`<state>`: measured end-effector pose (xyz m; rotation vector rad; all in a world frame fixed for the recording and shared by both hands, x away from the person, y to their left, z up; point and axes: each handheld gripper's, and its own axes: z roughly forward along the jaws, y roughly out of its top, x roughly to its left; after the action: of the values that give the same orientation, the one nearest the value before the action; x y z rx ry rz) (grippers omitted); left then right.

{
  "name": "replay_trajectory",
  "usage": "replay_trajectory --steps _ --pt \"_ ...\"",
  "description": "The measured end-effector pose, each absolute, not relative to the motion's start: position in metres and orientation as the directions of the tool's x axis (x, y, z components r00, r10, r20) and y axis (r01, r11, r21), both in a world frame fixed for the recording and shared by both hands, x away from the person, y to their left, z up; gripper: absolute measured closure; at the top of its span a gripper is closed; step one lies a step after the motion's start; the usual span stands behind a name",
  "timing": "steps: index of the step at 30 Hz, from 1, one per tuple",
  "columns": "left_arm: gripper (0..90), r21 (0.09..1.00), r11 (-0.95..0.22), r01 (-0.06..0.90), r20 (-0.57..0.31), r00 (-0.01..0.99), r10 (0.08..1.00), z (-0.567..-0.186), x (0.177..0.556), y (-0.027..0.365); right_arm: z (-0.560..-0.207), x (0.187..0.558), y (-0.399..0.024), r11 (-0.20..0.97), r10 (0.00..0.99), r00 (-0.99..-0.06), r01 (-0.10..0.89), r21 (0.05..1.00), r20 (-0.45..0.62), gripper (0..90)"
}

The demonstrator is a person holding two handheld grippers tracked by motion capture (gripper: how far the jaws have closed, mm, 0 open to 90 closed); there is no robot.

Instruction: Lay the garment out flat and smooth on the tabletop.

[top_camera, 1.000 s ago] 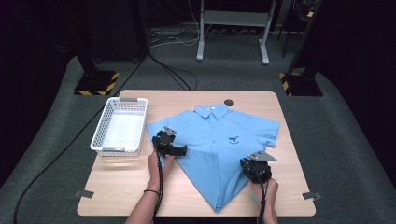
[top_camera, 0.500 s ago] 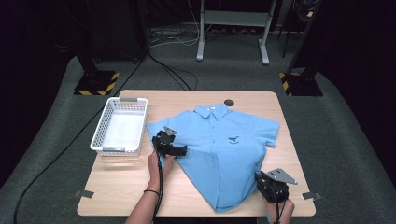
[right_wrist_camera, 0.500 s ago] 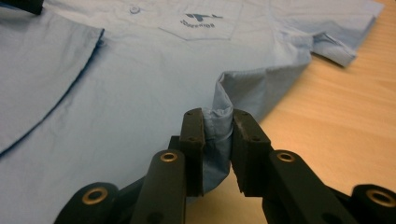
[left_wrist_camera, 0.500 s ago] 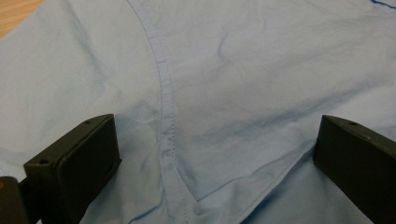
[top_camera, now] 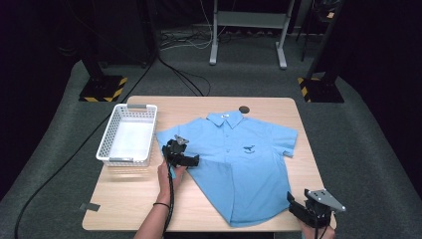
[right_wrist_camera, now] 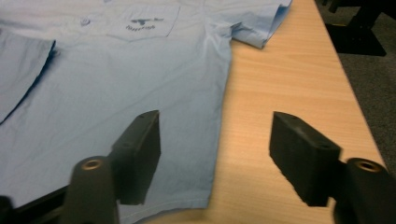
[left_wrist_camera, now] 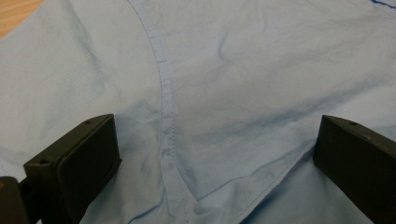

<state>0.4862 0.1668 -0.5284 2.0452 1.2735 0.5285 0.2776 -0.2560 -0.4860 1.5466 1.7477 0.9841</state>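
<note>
Blue shirt (top_camera: 239, 164) flat on the tabletop (top_camera: 298, 164), left gripper (left_wrist_camera: 210, 154) jaws spread over its folded sleeve seam, right gripper (right_wrist_camera: 215, 154) jaws just been opening, spread above the hem corner, not pinching it

The table (top_camera: 129, 199) holds one blue shirt (top_camera: 244, 169), one white basket (top_camera: 127, 134) and one small dark disc (top_camera: 244, 109); two grippers, left (top_camera: 191, 160) and right (top_camera: 294, 206), are there.

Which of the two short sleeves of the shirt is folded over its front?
The sleeve beside the left tool; the other sleeve lies spread flat toward the table's edge.
</note>
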Motion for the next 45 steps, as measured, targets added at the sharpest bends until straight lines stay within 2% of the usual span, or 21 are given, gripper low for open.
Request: replay_trajectory --steps 1,3,12,18,22,23,26,45 --pt "0.2 0.715 -0.306 0.628 -0.006 0.444 0.896 -0.528 0.486 0.167 -0.486 0.278 -0.256 0.046 0.989 -0.142 0.545 0.837 0.037 31.1" --pt "0.2 0.715 -0.306 0.629 -0.006 0.443 0.896 -0.528 0.486 0.167 -0.483 0.284 -0.255 0.041 0.988 -0.147 0.543 0.839 0.046 23.7" --pt "0.2 0.715 -0.306 0.629 -0.006 0.443 0.896 -0.528 0.486 0.167 -0.509 0.349 -0.23 0.144 0.975 -0.224 0.636 0.759 0.003 16.3" --pt "0.2 0.717 -0.302 0.628 -0.009 0.441 0.897 -0.529 0.487 0.166 -0.517 0.373 -0.215 0.232 0.958 -0.281 0.649 0.725 -0.055 8.8" --pt "0.2 0.717 -0.302 0.628 -0.009 0.442 0.897 -0.529 0.487 0.166 -0.518 0.386 -0.211 0.27 0.947 -0.316 0.663 0.699 -0.066 6.0" --pt "0.2 0.716 -0.303 0.629 -0.009 0.443 0.897 -0.528 0.488 0.166 -0.522 0.393 -0.211 0.273 0.944 -0.325 0.673 0.688 -0.056 2.9" --pt "0.2 0.717 -0.306 0.627 -0.007 0.445 0.896 -0.528 0.49 0.166 -0.526 0.398 -0.216 0.23 0.947 -0.322 0.672 0.704 -0.002 1.7" --pt "0.1 0.714 -0.31 0.627 -0.006 0.448 0.894 -0.528 0.517 0.163 -0.527 0.419 -0.216 0.203 0.957 -0.289 0.669 0.715 -0.002 1.4"
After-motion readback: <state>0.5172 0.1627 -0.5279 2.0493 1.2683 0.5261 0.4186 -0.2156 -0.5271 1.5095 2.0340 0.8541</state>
